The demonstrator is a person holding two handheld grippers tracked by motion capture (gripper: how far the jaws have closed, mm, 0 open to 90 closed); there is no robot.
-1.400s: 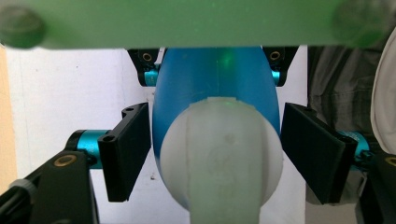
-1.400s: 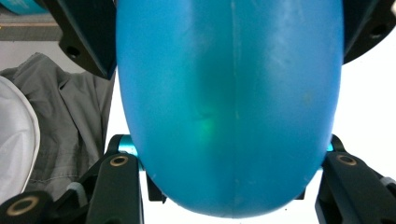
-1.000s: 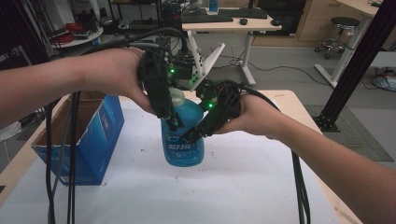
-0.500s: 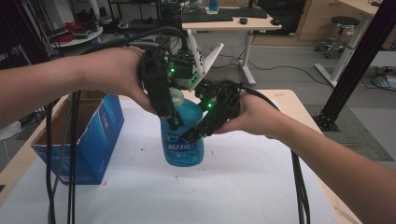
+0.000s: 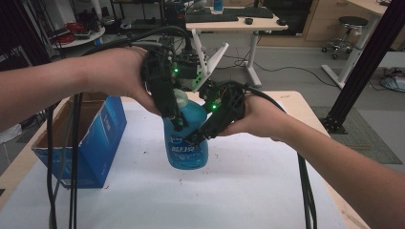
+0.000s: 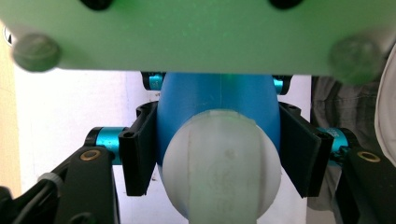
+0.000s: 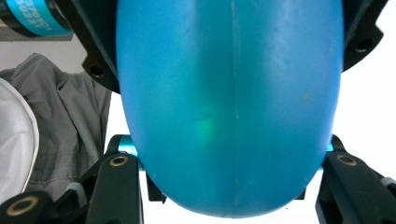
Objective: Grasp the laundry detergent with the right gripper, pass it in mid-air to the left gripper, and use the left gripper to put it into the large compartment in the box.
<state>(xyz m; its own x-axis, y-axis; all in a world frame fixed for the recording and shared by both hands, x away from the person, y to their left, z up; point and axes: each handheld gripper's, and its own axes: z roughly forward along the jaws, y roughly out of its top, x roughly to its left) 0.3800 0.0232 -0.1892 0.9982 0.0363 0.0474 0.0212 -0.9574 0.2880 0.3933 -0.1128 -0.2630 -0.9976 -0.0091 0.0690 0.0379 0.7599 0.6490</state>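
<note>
On the near white table (image 5: 239, 200), a blue bottle (image 5: 187, 138) with a white cap (image 6: 222, 168) stands upright between two hand-held grippers. The right gripper (image 5: 200, 136) clamps the bottle's body from the side, jaws pressed firmly against the blue plastic. The left gripper (image 5: 176, 123) comes down over the top; its jaws have just been closing, and now the pads press on the bottle's shoulders just below the cap, where a second ago they stood wider apart around it. Neither hand has shifted. With both grips now on, the bottle looks secured for lifting or for working the cap. Left of it sits an open blue cardboard box (image 5: 102, 138); farther back, a desk (image 5: 239, 21) and stool (image 5: 353, 24).
</note>
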